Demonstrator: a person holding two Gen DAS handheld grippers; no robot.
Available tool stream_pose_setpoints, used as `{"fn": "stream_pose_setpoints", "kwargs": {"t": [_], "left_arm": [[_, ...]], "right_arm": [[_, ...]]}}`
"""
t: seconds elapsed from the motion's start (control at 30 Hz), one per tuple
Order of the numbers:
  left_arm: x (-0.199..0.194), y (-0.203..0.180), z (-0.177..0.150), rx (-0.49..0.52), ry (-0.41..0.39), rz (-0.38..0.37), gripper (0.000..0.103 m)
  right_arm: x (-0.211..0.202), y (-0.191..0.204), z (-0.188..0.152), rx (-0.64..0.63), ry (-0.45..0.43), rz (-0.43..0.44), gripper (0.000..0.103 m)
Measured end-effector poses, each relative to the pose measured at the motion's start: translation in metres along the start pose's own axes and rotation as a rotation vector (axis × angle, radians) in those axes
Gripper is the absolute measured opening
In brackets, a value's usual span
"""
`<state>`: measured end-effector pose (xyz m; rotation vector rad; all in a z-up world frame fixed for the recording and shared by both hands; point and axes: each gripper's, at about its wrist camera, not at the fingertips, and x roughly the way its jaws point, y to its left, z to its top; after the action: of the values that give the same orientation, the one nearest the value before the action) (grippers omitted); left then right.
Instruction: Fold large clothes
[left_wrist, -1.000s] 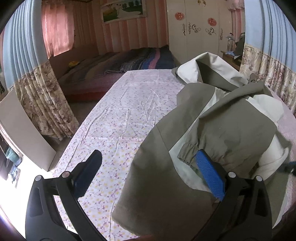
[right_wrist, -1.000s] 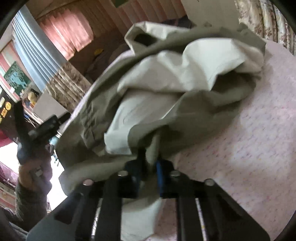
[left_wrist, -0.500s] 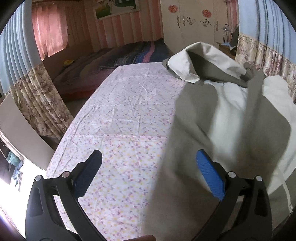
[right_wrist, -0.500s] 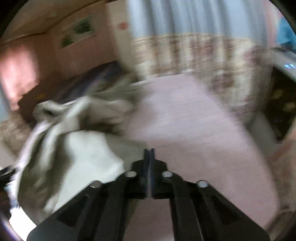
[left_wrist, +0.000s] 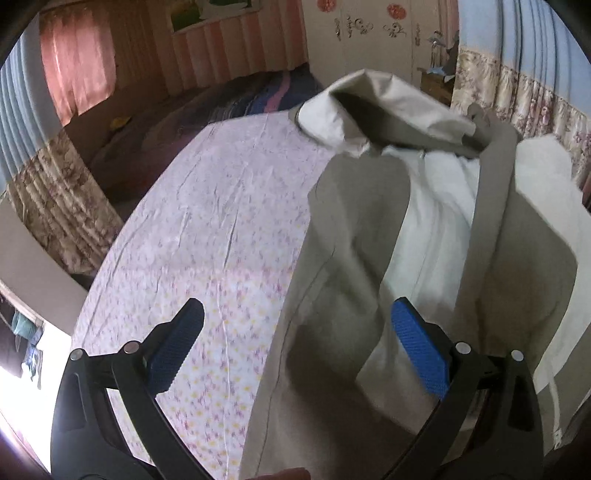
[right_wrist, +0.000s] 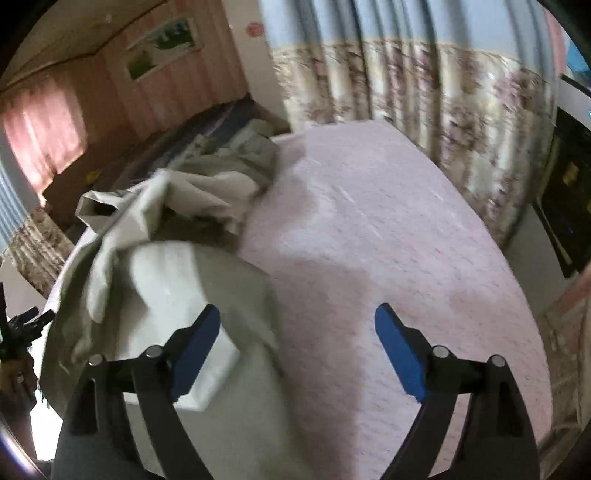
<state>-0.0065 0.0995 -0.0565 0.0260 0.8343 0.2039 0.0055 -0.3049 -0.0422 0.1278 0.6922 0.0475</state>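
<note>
A large olive-grey jacket with a cream lining (left_wrist: 424, 229) lies spread and rumpled on a table covered by a pink floral cloth (left_wrist: 221, 206). Its hood stands up at the far end (left_wrist: 373, 107). My left gripper (left_wrist: 295, 347) is open and empty above the jacket's near left edge. In the right wrist view the jacket (right_wrist: 177, 280) lies to the left, bunched at the far end. My right gripper (right_wrist: 295, 347) is open and empty, its left finger over the jacket's near corner, its right finger over the bare cloth (right_wrist: 388, 240).
Floral curtains (right_wrist: 424, 103) hang close behind the table's right side. A bed with dark blankets (left_wrist: 207, 110) stands beyond the far end. A white wardrobe (left_wrist: 369, 33) is at the back. A dark cabinet (right_wrist: 569, 184) stands at the far right.
My right gripper let go of the jacket and opened wide, swinging right. The jacket went from a bunched heap to lying spread out. My left gripper stayed open.
</note>
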Motion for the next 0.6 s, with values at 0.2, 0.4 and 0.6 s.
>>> {"fn": "stream_pose_setpoints", "kwargs": {"t": [0.2, 0.4, 0.6], "left_arm": [[-0.01, -0.028, 0.042, 0.056, -0.097, -0.038, 0.1], [-0.005, -0.056, 0.058, 0.12, -0.128, -0.06, 0.1], [0.008, -0.038, 0.085, 0.131, -0.148, 0.018, 0.1]], "right_arm": [[0.014, 0.073, 0.027, -0.058, -0.025, 0.159, 0.086], [0.053, 0.11, 0.058, -0.07, -0.014, 0.138, 0.086], [0.071, 0.107, 0.085, -0.239, -0.047, -0.073, 0.086]]}}
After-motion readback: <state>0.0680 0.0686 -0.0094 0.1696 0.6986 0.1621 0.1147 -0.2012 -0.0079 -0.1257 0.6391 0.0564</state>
